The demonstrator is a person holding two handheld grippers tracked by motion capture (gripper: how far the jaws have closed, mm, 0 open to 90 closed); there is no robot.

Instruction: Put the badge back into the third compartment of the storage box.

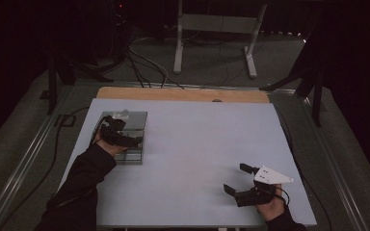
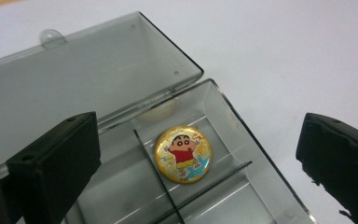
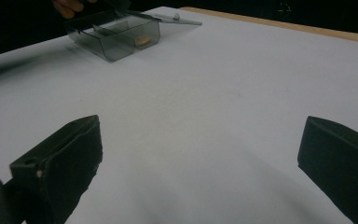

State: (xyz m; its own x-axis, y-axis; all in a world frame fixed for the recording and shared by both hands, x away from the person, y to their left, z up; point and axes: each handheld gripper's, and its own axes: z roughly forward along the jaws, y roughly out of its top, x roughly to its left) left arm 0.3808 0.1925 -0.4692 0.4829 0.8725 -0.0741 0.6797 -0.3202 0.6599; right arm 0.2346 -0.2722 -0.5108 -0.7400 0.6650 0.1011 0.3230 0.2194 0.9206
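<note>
Between the wide-open, empty jaws of the left gripper [image 2: 196, 154], a round badge [image 2: 183, 153] lies flat in a compartment of the clear box [image 2: 242, 186]: probably light, stiff, slippery; best pinched across its rim. Right gripper [image 1: 237, 179] open, empty, over the pale tabletop [image 1: 197, 144]. Beyond, a dark room with cables [image 1: 144, 62].

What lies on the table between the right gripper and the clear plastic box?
Nothing: in the high view, bare table runs from the right gripper to the box. The right gripper view shows the same empty stretch.
</note>
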